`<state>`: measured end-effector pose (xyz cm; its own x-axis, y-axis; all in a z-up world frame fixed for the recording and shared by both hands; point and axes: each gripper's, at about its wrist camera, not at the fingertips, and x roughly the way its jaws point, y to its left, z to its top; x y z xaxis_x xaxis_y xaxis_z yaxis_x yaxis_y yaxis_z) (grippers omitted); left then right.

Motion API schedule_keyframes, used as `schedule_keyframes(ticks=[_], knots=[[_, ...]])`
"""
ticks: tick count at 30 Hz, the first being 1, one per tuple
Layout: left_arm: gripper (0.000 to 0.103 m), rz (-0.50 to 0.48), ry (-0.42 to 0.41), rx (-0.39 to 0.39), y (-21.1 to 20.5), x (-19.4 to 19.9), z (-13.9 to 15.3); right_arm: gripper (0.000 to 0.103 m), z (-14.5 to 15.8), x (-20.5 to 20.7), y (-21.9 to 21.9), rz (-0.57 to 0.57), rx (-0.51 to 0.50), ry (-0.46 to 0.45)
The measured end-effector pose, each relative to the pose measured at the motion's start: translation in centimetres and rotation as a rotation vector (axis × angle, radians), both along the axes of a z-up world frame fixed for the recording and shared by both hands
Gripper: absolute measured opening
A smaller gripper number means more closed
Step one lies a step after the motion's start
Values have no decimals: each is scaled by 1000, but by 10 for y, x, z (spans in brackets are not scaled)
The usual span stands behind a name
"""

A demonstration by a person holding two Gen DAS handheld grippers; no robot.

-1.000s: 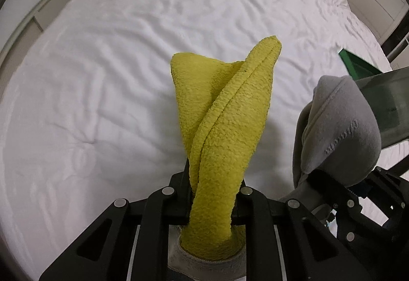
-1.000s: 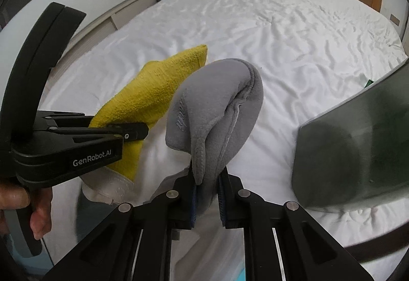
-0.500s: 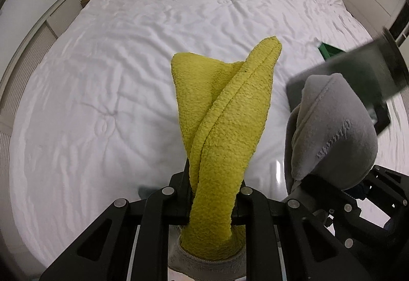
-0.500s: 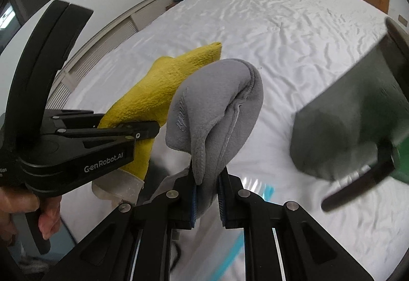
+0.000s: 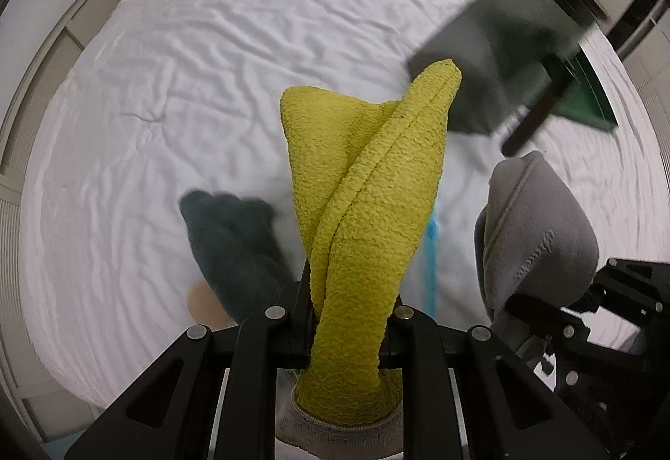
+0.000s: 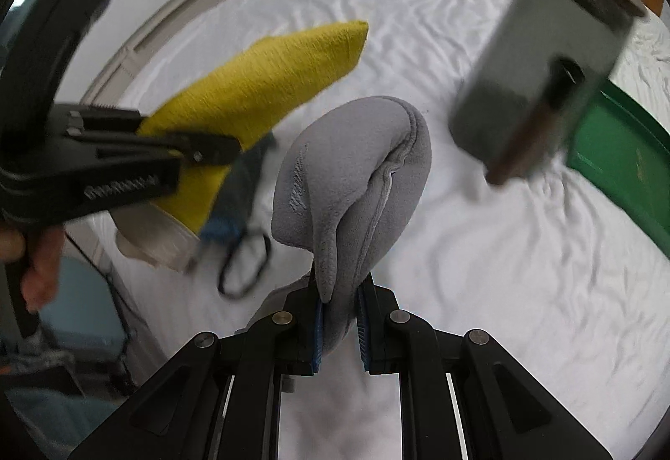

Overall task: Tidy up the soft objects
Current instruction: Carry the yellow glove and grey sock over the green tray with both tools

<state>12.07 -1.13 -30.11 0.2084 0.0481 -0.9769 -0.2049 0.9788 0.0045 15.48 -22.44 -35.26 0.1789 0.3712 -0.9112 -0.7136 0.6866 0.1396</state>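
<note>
Two soft things, one pinched in each gripper, both hanging above the white bed [image 5: 251, 41].

Left gripper [image 5: 351, 305]: jaws narrow, clamped on a yellow terry sock [image 5: 368, 217]. Toe end standing up out of the jaws in a twisted fold, pale grey cuff bunched behind them, nearer the camera. Seen from the right wrist, up and to the left of the right gripper, with the sock [image 6: 259, 83] sticking out past the fingers and a bare hand [image 6: 37, 267] around the handle.

Right gripper [image 6: 339, 313]: jaws narrow, closed on a grey fleece sock [image 6: 356, 183], blue pads pressing its sides, rounded toe rising ahead of the fingers. From the left wrist, just right of the yellow sock and apart from it [image 5: 540, 238].

On the bed, left of the left gripper: a dark teal sock [image 5: 234, 238], blurred. Ahead and to the right of both grippers: a blurred grey box-like thing with a dark handle [image 6: 540, 83], kind not clear, and beyond it a green bin [image 6: 619, 154].
</note>
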Motion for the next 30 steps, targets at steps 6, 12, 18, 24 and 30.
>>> schedule_keyframes(ticks=[6,12,18,24,30], knots=[[14,-109,82,-48,-54,-17,-9,12,4,-10,-41,-3,-77,43],[14,-262,150,-106,-121,-28,-16,12,11,-17,-97,-60,-157,70],[14,-384,167,-171,-185,-19,-16,12,24,-23,-151,-152,-235,81],[15,-445,116,-215,-230,13,-7,12,44,-16,-201,-259,-279,59],[15,-440,38,-264,-251,53,3,12,68,9,-231,-326,-284,-8]])
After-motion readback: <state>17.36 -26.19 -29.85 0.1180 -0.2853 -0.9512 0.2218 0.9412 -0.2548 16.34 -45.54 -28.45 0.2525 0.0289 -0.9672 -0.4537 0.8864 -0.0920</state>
